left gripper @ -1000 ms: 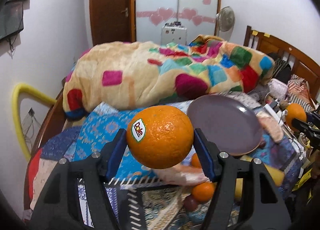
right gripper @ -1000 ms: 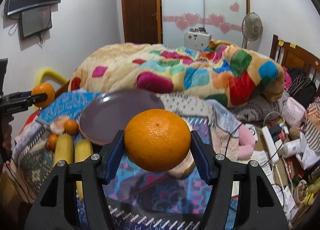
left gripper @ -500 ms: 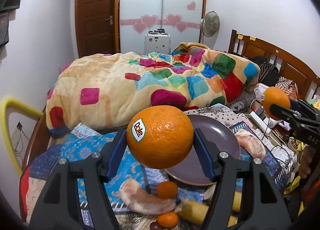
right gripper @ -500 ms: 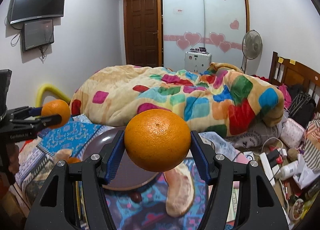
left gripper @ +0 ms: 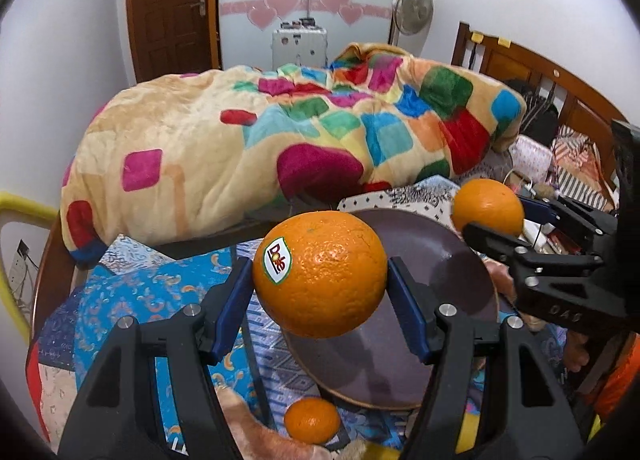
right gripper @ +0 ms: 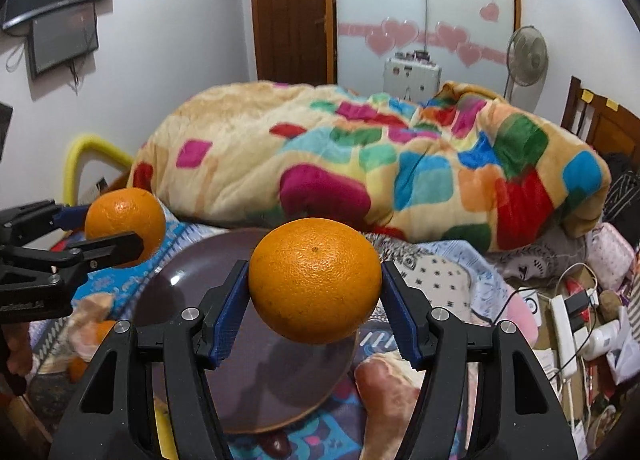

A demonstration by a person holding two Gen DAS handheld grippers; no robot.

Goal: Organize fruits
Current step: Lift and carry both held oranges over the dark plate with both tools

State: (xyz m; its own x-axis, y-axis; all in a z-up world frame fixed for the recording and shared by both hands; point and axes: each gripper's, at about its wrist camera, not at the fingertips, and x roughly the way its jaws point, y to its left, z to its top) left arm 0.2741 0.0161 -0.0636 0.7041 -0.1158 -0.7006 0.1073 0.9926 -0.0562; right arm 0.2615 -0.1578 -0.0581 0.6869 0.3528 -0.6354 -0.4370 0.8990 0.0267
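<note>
Item 1: large round orange with a white, green-edged Dole sticker [left gripper: 320, 274]. I have it clenched between the blue pads of my left gripper [left gripper: 320, 280], one pad on each side, lifted clear above the near-left rim of the plate. In the right wrist view this gripper [right gripper: 112, 236] comes in from the left edge, its orange [right gripper: 125, 225] beyond the plate's left rim.

Item 2: second large round orange, no sticker showing [right gripper: 315, 279]. My right gripper [right gripper: 315, 288] grasps it the same way, both blue pads pressed on its sides, raised over the middle of the plate. In the left wrist view this gripper [left gripper: 496, 220] reaches in from the right edge and its orange [left gripper: 488, 207] hangs at the plate's far-right rim.

Item 3: round, flat, dark purple-brown plate with a tan edge [right gripper: 256, 380], bare on top, lying on the bed's blue patterned cloth [left gripper: 132, 292].

Item 4: small orange mandarin [left gripper: 312, 420], on the cloth just off the plate's near rim.

Item 5: pale pinkish peeled fruit piece [right gripper: 394, 388], on the cloth touching or just beside the plate's right rim; I cannot tell which.

Item 6: small dark red fruit [right gripper: 276, 445], at the plate's near edge.

Item 7: thick plush blanket, cream with coloured squares [right gripper: 360, 164], heaped across the bed behind the plate.

Item 8: wooden headboard [left gripper: 540, 76], at the bed's right end.
</note>
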